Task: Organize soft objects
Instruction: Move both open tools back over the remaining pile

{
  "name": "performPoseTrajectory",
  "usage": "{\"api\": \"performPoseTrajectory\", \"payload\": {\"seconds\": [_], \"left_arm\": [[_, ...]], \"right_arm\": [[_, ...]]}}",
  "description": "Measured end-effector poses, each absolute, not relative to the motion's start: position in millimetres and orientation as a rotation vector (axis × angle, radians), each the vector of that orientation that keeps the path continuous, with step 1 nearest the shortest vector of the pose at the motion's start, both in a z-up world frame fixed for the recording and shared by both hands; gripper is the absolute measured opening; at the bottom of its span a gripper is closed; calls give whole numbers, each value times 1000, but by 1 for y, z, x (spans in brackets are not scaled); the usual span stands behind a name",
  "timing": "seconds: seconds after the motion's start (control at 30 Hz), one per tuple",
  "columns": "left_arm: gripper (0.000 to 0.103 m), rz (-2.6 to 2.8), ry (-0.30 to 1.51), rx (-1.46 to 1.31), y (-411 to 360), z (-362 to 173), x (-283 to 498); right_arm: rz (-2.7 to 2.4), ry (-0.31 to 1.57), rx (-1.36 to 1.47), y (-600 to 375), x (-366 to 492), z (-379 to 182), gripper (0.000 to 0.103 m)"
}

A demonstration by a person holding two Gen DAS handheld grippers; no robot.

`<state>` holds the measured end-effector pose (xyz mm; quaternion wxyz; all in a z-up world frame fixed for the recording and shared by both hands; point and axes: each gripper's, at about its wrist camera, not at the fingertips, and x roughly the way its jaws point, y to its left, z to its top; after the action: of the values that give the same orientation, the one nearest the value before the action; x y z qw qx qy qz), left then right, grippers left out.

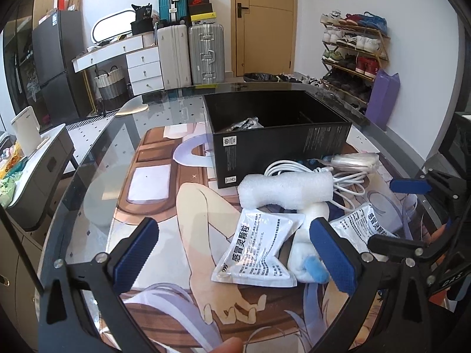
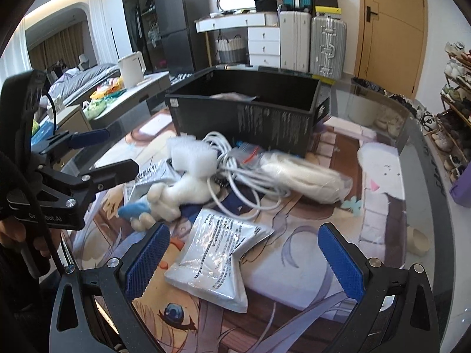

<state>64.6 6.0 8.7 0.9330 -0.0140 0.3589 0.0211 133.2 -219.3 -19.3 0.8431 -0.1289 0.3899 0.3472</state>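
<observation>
1. Left gripper (image 1: 235, 256): jaws wide, nothing held, hovering over a white sachet (image 1: 259, 250) on the worktop (image 1: 97, 158).
2. Right gripper (image 2: 244, 261): jaws wide, nothing held, above a second sachet (image 2: 217, 261).
3. Plush toy (image 2: 176, 197), white with a blue part, lies between the two sachets, touching the left one.
4. Foam roll (image 1: 287, 186) sits just in front of the black box (image 1: 279, 144), over a coiled white cable (image 2: 235, 170).
5. Bagged white bundle (image 2: 306, 176) lies beside the cable, near the box's corner.
6. Box is open; one wrapped item (image 1: 244, 123) inside, detail unclear.
</observation>
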Motion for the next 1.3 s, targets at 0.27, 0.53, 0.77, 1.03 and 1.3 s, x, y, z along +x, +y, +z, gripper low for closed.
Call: {"api": "performPoseTrajectory", "payload": {"seconds": [0.27,0.53,0.77,1.03,1.3], "left_arm": [[103,30,744,-8,2,8,64],[103,17,753,3,0,6,66],[103,36,786,4,5,1,70],[103,50,837,8,8,-10,77],[103,84,881,21,10,-22,81]], "right_arm": [[722,882,-293,-210,135,-38,102],[723,892,-312,-203,132,-43,102],[700,881,-358,-196,128,-48,102],[699,892,-362,-201,128,-48,102],[687,905,-362,-209,131,-48,102]]}}
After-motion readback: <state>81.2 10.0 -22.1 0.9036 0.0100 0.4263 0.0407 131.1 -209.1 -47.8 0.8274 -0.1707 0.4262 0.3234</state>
